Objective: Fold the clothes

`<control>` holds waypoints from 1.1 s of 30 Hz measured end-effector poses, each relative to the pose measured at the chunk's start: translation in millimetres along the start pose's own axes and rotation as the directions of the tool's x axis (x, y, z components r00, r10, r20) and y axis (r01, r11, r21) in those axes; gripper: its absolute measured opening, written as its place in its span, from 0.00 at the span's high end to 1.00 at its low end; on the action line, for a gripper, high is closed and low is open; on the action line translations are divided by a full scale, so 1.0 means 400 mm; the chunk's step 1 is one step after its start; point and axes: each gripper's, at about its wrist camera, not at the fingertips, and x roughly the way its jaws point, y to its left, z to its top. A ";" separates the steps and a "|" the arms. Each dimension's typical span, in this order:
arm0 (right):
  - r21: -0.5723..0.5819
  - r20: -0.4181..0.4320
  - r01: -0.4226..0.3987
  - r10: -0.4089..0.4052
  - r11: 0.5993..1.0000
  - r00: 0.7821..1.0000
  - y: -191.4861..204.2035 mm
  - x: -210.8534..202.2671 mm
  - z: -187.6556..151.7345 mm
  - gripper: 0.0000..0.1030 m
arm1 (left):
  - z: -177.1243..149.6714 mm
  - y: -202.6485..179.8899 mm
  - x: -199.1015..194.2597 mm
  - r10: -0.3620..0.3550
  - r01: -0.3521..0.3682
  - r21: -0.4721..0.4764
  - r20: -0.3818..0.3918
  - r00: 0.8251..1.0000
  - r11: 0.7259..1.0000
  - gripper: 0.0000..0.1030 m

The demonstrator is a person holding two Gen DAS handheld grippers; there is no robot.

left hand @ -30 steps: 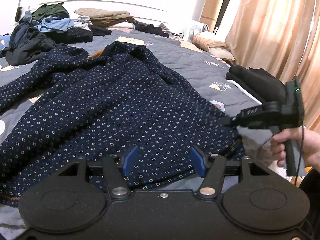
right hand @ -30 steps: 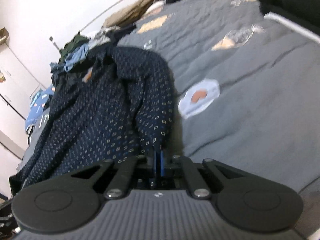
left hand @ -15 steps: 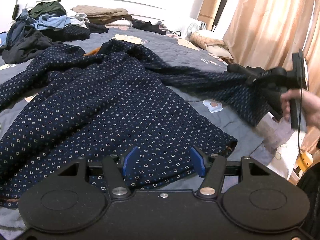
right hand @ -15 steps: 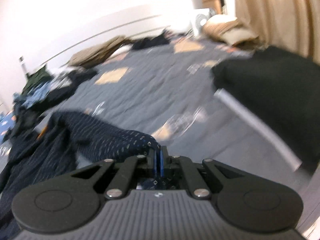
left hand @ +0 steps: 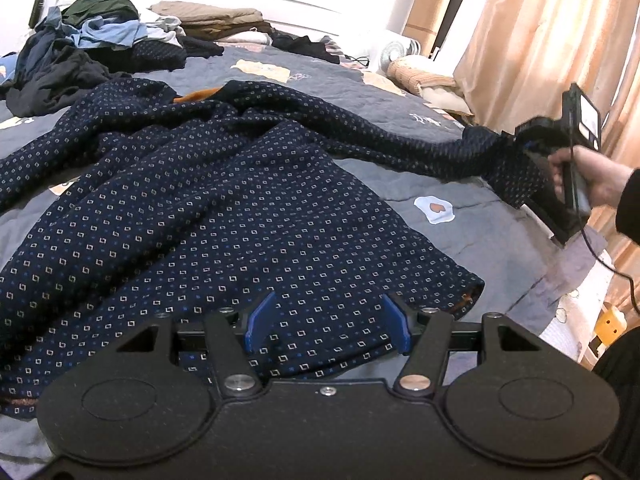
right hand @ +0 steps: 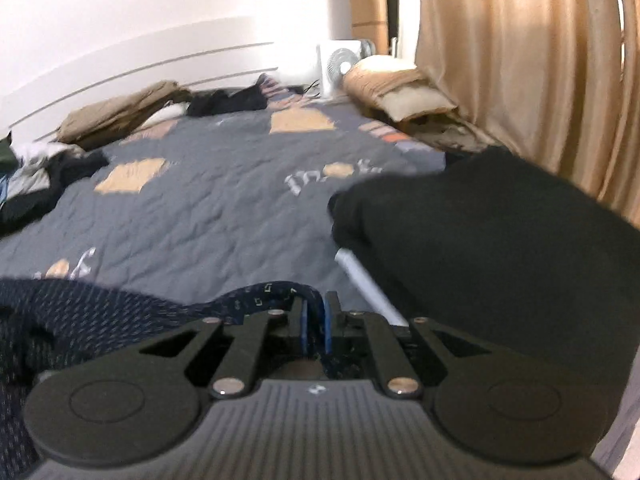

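While right gripper [right hand: 316, 320] jaws part, sleeve [left hand: 400, 144] end between, contact unclear; left gripper [left hand: 326, 324] half-open, empty

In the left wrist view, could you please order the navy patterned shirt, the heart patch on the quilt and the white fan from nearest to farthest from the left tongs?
1. Navy patterned shirt, directly beneath the left tongs.
2. Heart patch, right, mid-bed.
3. White fan, far right, by the headboard.
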 end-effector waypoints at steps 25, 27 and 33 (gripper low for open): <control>-0.580 -0.398 -0.520 0.339 0.627 0.852 0.386 -0.421 -0.359 0.50 | 0.010 0.005 -0.084 0.041 -0.041 -0.003 0.090 0.995 0.999 0.39; -0.593 -0.400 -0.508 0.319 0.624 0.859 0.383 -0.417 -0.382 0.50 | 0.009 0.013 -0.093 0.049 -0.048 -0.008 0.095 0.994 0.999 0.39; -0.564 -0.350 -0.477 0.328 0.674 0.877 0.363 -0.397 -0.431 0.50 | -0.006 0.041 -0.111 0.096 -0.097 0.006 0.089 0.991 0.995 0.39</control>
